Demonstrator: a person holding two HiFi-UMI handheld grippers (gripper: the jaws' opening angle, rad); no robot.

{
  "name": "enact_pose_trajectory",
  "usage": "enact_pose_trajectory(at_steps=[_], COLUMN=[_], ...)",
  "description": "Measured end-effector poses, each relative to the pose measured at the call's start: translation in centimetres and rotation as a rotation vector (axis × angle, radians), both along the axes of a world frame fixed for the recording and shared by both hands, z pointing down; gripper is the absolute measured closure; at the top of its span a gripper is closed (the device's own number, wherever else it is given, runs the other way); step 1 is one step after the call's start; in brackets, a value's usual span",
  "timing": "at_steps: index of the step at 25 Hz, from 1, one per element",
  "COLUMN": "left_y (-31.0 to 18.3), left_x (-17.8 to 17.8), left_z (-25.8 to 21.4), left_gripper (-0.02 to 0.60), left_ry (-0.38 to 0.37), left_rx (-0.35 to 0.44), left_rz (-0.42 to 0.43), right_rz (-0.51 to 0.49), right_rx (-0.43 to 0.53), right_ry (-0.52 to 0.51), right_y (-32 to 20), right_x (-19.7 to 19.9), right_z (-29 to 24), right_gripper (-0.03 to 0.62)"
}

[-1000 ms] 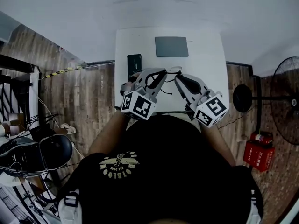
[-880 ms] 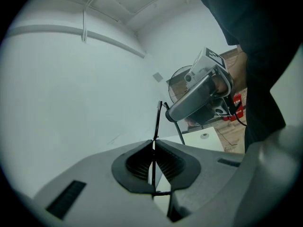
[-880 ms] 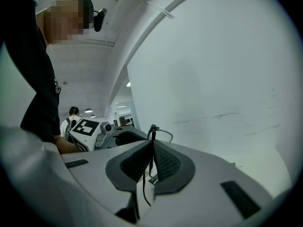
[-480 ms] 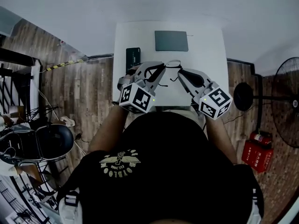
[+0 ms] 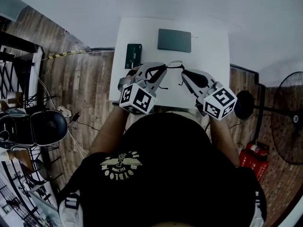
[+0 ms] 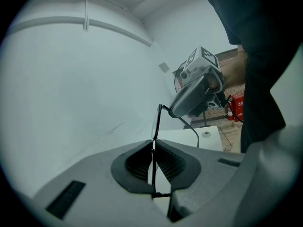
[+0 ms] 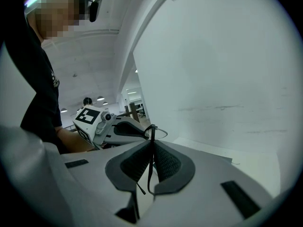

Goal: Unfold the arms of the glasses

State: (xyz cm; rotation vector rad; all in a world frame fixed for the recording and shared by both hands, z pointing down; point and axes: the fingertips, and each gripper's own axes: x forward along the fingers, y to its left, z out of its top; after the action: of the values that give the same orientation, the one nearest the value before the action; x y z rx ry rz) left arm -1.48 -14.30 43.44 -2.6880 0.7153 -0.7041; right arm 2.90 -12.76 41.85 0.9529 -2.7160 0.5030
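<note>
Thin black-framed glasses [image 5: 174,65] hang above the white table [image 5: 210,41], held between my two grippers. My left gripper [image 5: 164,69] is shut on one side of the frame; in the left gripper view the thin black rim [image 6: 157,122] runs up from between the closed pads of the left gripper [image 6: 153,144]. My right gripper [image 5: 182,73] is shut on a black arm of the glasses; in the right gripper view the arm [image 7: 150,167] passes between the pads of the right gripper [image 7: 151,146], and a lens ring [image 7: 160,133] shows just beyond. Each gripper faces the other.
On the table behind the glasses lie a dark grey flat pad [image 5: 174,40] and a black case [image 5: 134,56]. A fan [image 5: 288,117] and a red fire extinguisher [image 5: 251,161] stand on the wooden floor at the right, a dark chair [image 5: 45,126] at the left.
Both grippers have shifted a little and sunk slightly toward the table with the glasses still held between them. Neither grip has changed.
</note>
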Motion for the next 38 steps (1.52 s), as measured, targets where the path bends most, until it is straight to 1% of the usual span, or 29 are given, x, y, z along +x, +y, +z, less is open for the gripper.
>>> enact_pose_trajectory(at_steps=[4,8,10,14,17,19,21,23,24,27,28,30,33,35,38], left_y=[0.2,0.5,0.6,0.8,0.9,0.9,1.1,1.2,1.2,1.1,1.1,0.9,0.4,-0.1,-0.6], left_x=[0.4,0.0,0.1,0.3,0.5,0.7,0.8,0.7,0.7,0.5,0.4,0.2,-0.7,-1.2,-2.1], left_z=[0.1,0.6,0.6,0.6,1.0,1.3,1.2,1.8,2.2,2.4,2.3,2.0,0.7,-0.3,-1.6], left_gripper=[0.558,0.558,0.558,0.558,0.558,0.558,0.558,0.56,0.56,0.56,0.56,0.56,0.56,0.56,0.56], left_ry=[-0.001,-0.031,-0.029,-0.034,-0.039,-0.039,-0.037,-0.025,-0.014,0.037,0.058,0.104,0.186,0.237,0.307], left_rx=[-0.004,-0.01,-0.023,-0.033,-0.021,-0.02,-0.041,-0.037,-0.035,-0.059,-0.07,-0.098,-0.137,-0.136,-0.127], left_rz=[-0.031,-0.045,-0.052,-0.049,-0.034,-0.031,-0.042,-0.041,-0.043,-0.067,-0.081,-0.115,-0.18,-0.214,-0.265], right_rz=[-0.027,-0.046,-0.059,-0.069,-0.065,-0.053,-0.028,0.003,0.018,0.052,0.06,0.08,0.127,0.158,0.194], right_rx=[0.005,0.006,0.006,0.005,0.003,-0.007,-0.023,-0.032,-0.034,-0.029,-0.02,0.01,0.082,0.124,0.158], right_ry=[0.002,0.035,0.049,0.06,0.063,0.049,0.014,-0.029,-0.048,-0.091,-0.103,-0.117,-0.112,-0.115,-0.115], right_y=[0.0,0.0,0.1,0.2,0.3,0.5,0.7,0.9,1.0,1.2,1.2,1.3,1.3,1.4,1.5], right_x=[0.7,1.1,1.3,1.6,1.7,1.8,1.9,2.0,2.2,2.8,2.9,3.3,4.3,5.0,5.9], right_z=[-0.1,0.3,0.4,0.6,0.6,0.7,0.9,1.1,1.1,0.7,0.4,-0.4,-1.6,-2.7,-3.8], right_gripper=[0.576,0.577,0.577,0.577,0.577,0.577,0.576,0.572,0.567,0.507,0.499,0.493,0.493,0.493,0.493])
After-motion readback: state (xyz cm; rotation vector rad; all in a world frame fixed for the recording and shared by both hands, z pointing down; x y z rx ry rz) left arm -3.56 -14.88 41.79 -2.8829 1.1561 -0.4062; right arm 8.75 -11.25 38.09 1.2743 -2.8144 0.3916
